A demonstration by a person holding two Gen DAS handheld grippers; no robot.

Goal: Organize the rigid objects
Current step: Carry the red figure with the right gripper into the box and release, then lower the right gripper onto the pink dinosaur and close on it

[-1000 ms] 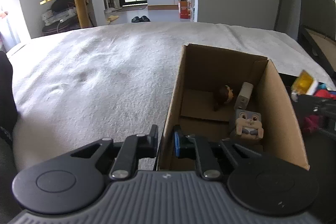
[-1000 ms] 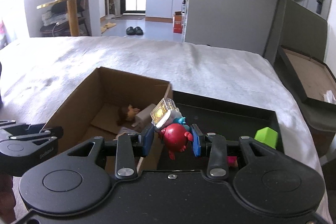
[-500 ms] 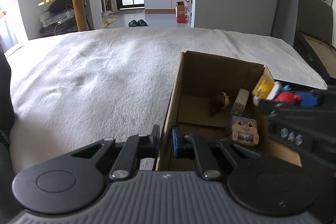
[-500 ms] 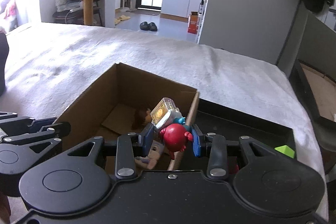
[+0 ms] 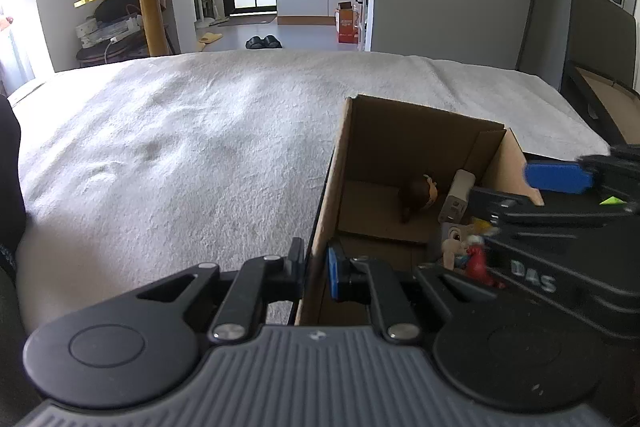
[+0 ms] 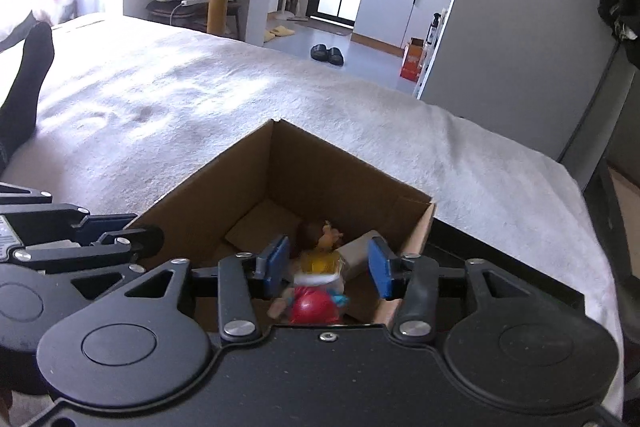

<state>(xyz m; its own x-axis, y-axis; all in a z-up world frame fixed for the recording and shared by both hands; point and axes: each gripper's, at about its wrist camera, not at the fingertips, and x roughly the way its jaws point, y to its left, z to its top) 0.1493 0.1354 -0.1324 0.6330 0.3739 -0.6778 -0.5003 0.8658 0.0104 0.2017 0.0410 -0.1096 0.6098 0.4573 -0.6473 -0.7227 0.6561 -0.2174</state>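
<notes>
The right gripper (image 6: pixel 328 265) hangs with its jaws spread over the cardboard box (image 6: pixel 280 151), near its right wall; the red toy figure (image 6: pixel 316 295) lies free inside. Small, light, hard and smooth, it looks best pinched at its round body. The left gripper (image 5: pixel 316 269) is clamped on the box's left wall.

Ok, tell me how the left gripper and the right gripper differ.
The left gripper is shut on a wall of the brown cardboard box; the right gripper is open, gripping nothing. The left sits at the box's rim; the right hangs over its inside, with the red round toy figure loose below it. Both carry blue pads.
</notes>
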